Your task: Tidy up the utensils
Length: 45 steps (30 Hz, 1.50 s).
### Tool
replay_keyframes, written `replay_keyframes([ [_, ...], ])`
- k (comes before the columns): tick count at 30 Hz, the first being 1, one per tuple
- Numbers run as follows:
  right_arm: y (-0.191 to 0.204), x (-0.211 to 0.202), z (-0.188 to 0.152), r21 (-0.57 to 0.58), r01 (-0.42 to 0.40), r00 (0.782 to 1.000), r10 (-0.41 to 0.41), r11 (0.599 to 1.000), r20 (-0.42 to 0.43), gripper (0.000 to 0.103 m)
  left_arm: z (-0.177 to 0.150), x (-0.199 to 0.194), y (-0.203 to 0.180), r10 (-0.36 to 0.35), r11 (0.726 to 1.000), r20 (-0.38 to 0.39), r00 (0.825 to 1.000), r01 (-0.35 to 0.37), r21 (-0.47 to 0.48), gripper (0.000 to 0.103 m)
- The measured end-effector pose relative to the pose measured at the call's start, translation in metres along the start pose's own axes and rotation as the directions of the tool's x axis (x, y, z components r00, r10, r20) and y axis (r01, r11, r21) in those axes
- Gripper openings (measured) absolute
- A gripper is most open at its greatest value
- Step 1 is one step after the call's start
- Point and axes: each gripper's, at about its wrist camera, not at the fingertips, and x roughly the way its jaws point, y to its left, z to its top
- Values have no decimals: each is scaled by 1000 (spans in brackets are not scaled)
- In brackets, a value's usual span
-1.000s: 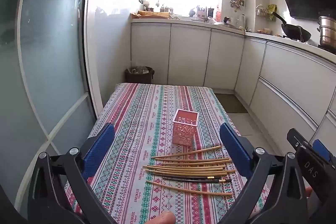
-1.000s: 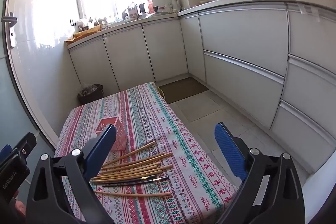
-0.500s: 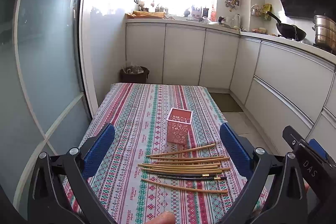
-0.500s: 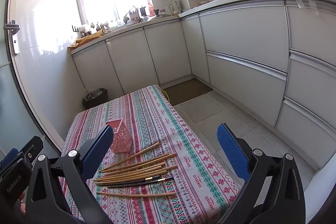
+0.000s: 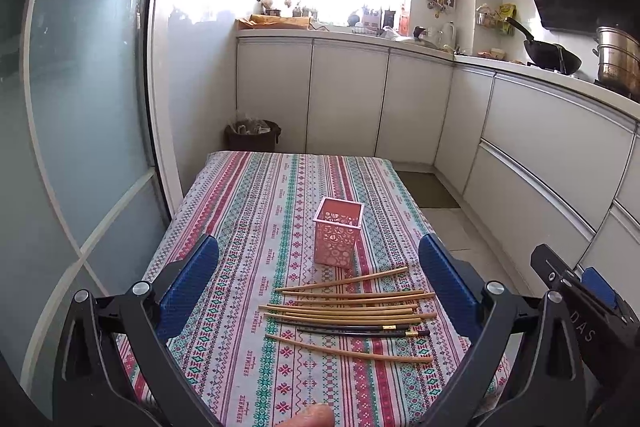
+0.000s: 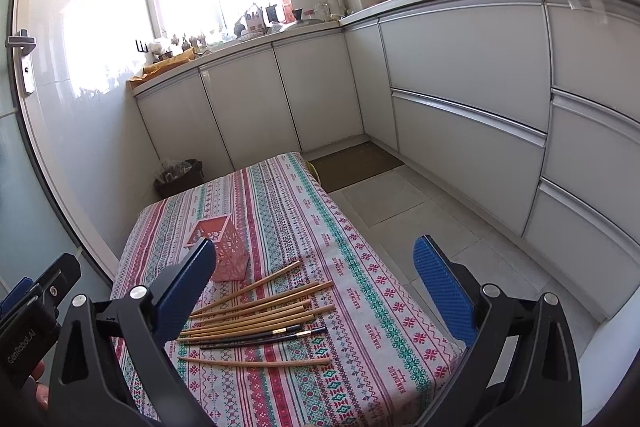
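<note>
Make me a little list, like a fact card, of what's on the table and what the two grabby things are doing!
table: covered by a striped patterned cloth
holder: pink cut-out box, upright, empty as far as visible
chopsticks: wooden chopsticks lying flat in a loose row in front of the holder, not touching it
odd pair: black chopsticks among them
left gripper: open, holding nothing, above the table
right gripper: open, holding nothing

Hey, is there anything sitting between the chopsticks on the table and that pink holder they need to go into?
Nothing visible. The chopsticks lie flat on the tablecloth just in front of the pink holder, with only bare cloth between them. The holder stands upright with its top open. Both the left gripper and right gripper are open above the table.
</note>
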Motion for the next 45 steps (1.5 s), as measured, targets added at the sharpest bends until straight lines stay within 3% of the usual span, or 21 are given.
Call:
replay_keyframes([
  [45,4,-5,-6,-38,4,1000,-5,999,-28,96,-6,-2,7,9,1000,-9,1000,-9,-11,96],
])
